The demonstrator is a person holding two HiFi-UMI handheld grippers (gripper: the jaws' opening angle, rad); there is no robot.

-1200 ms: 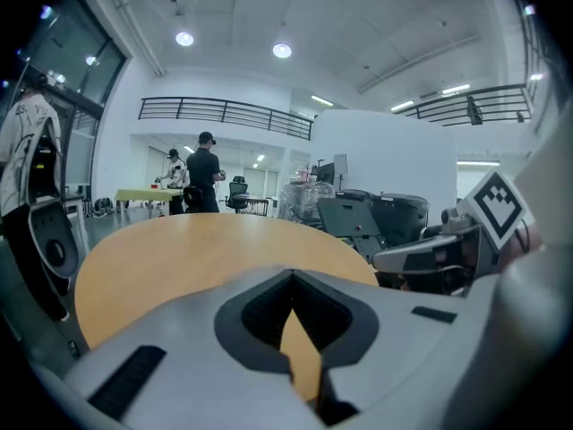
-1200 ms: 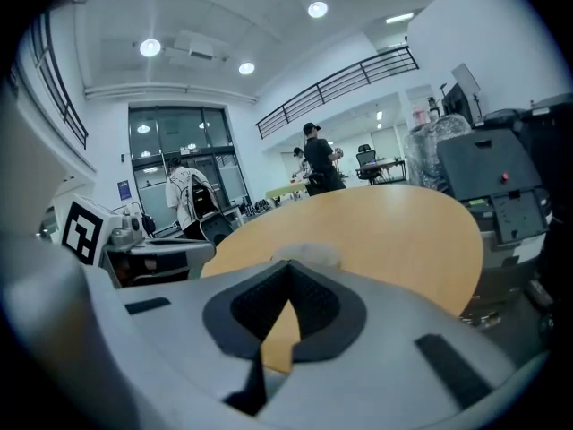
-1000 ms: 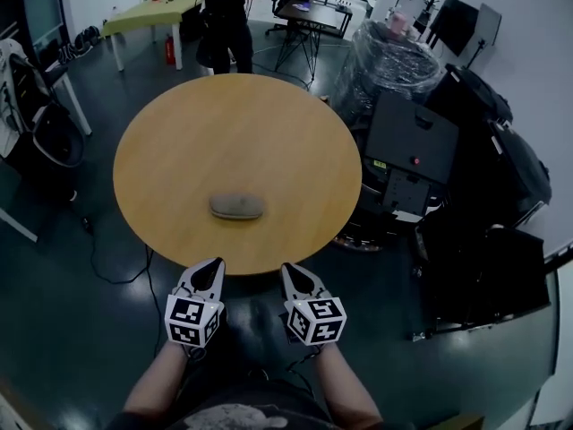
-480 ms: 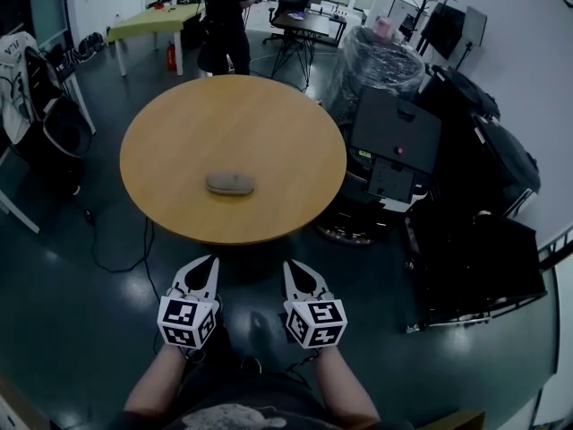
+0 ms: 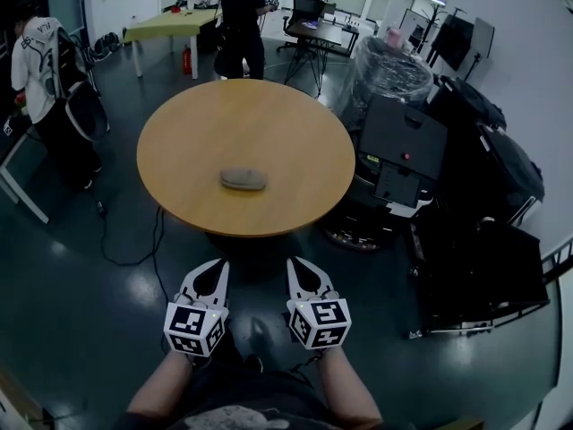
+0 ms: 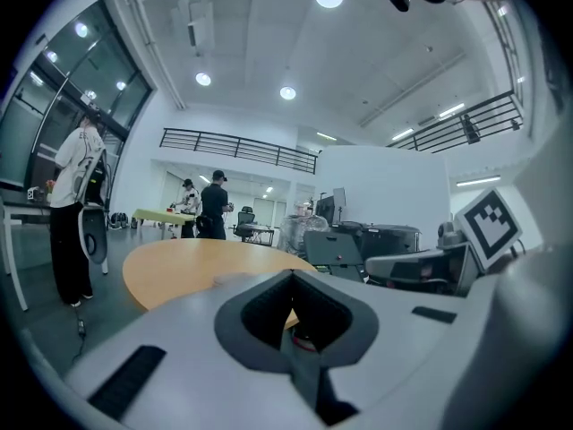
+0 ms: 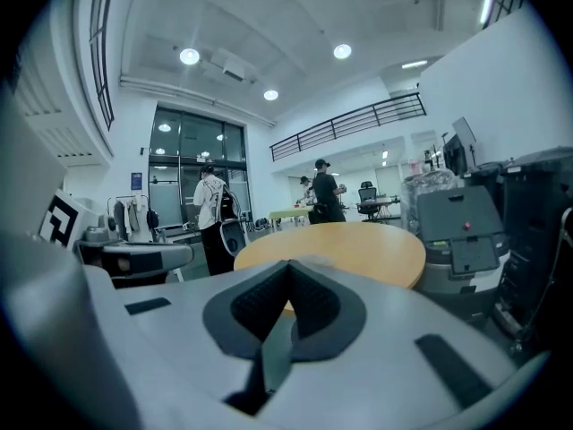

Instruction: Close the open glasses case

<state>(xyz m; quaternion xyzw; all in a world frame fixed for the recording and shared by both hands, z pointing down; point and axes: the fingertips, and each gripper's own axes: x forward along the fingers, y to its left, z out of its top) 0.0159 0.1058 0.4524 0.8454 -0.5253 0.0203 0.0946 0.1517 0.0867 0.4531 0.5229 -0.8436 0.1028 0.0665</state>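
Observation:
A grey glasses case [image 5: 243,179] lies on the round wooden table [image 5: 246,119], a little nearer than the table's middle; its lid looks down, with no opening showing. My left gripper [image 5: 215,264] and right gripper [image 5: 295,262] hang side by side over the dark floor, short of the table's near edge and well apart from the case. Both have their jaws together with nothing between them. In the left gripper view the left gripper [image 6: 291,276] points at the table [image 6: 179,262]. In the right gripper view the right gripper [image 7: 288,265] points at the table [image 7: 358,245] as well.
Black equipment cabinets [image 5: 403,150] and a plastic-wrapped pallet [image 5: 385,65] crowd the table's right side. A person in black [image 5: 242,16] stands beyond the table by a green table [image 5: 170,25]. A person in white [image 5: 40,79] stands at the left. A cable [image 5: 116,240] runs across the floor.
The table and case have drawn away from both grippers; a strip of floor now lies between the tips and the table edge. A person in white has come into view at the left.

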